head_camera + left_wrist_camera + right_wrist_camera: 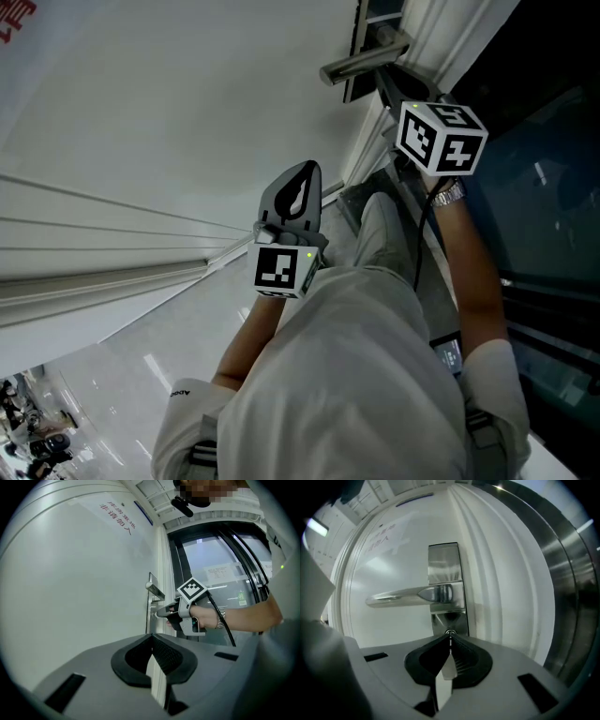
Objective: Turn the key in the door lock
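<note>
Right gripper (450, 635) pinched narrow on key (450, 639) (thin, edge-on), key seated in lock (451, 632) dead ahead of tips, below handle (412, 595); axis runs along jaws. Left gripper (151, 641) closed, empty, farther back.

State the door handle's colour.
Silver, brushed metal: the handle shows best in the right gripper view.

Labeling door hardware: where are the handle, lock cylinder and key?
handle (401, 596): right gripper view, middle of the lever.
lock cylinder (450, 631): right gripper view, its round face.
key (450, 640): right gripper view, thin edge between the jaws.
</note>
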Motion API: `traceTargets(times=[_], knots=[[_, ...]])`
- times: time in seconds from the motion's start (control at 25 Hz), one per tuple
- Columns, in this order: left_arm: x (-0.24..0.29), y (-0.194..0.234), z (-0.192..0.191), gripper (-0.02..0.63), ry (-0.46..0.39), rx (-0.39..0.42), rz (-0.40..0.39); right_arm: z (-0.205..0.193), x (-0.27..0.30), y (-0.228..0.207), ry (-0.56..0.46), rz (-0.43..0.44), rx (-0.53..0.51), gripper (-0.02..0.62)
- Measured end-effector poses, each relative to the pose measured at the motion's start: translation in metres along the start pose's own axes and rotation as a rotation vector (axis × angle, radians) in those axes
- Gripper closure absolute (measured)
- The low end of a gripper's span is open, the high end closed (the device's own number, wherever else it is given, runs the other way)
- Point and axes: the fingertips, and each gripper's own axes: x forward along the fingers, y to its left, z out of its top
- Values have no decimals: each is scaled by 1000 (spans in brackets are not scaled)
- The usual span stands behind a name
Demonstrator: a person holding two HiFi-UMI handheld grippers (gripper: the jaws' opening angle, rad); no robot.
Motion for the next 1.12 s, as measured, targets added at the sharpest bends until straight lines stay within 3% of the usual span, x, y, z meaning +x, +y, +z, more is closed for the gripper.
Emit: traceTargets(times=[0.32, 0.56, 0.84, 1.12], knots=[[-1, 0, 3, 597, -14, -1, -3, -2, 0, -8, -18, 104, 423, 583], [-2, 3, 2, 597, -13, -5, 5, -2, 1, -9, -25, 131, 554, 583], [-3, 4, 3, 597, -14, -10, 4, -4, 0, -13, -30, 218, 860, 583], [-2, 2, 3, 597, -15, -7, -3, -7, 1, -13, -25, 264, 1016, 580]])
